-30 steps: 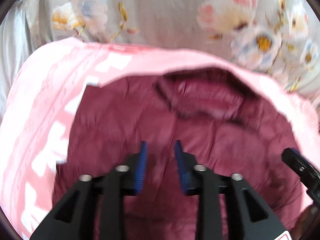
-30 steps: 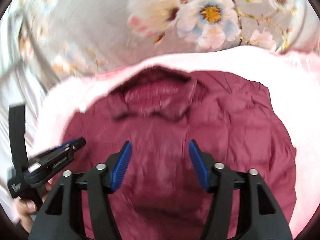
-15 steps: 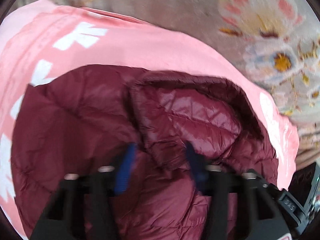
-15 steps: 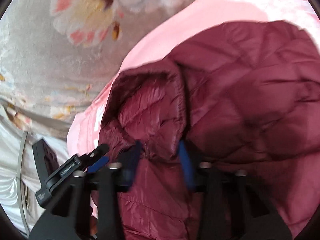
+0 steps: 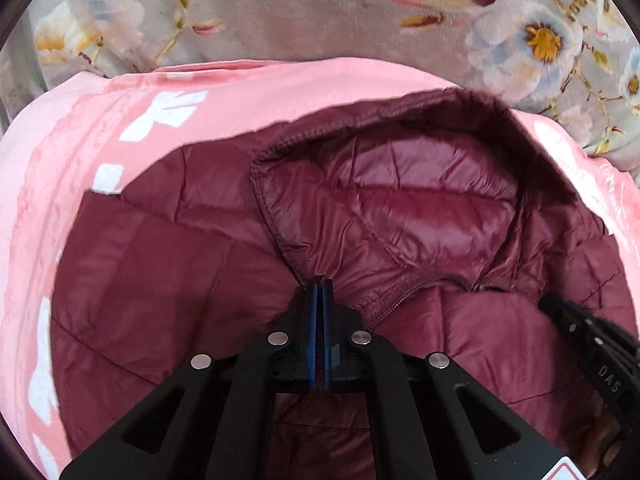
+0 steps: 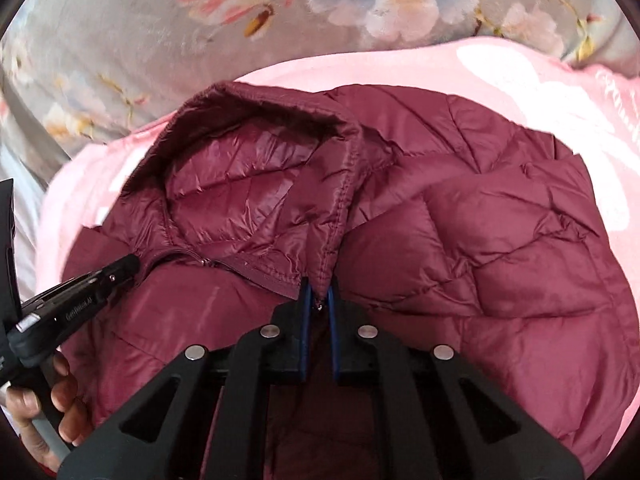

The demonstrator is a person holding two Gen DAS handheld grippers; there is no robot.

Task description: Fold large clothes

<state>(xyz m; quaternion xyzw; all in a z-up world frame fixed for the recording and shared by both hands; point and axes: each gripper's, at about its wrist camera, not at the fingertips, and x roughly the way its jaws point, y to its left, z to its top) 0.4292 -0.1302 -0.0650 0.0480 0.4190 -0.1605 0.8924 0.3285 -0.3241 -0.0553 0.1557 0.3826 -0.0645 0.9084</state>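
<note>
A maroon quilted puffer jacket [image 5: 160, 264] lies spread on a pink blanket, its hood [image 5: 400, 200] open toward the far side. My left gripper [image 5: 320, 284] is shut on the hood's left front edge near the collar. My right gripper [image 6: 318, 292] is shut on the hood's right front edge [image 6: 340, 208], beside the zipper top [image 6: 206, 262]. The jacket [image 6: 500, 260] fills most of the right wrist view. Each gripper shows at the edge of the other's view: the right one [image 5: 592, 352], the left one [image 6: 80, 300].
The pink blanket [image 5: 80, 128] with white patterns lies under the jacket and shows in the right wrist view [image 6: 540, 80]. A grey floral bedspread [image 5: 320, 12] lies beyond it. The person's hand [image 6: 40, 416] holds the left gripper's handle.
Both grippers moved in toward the hood and went from open to shut on its front edges. The views tilted and then levelled.
</note>
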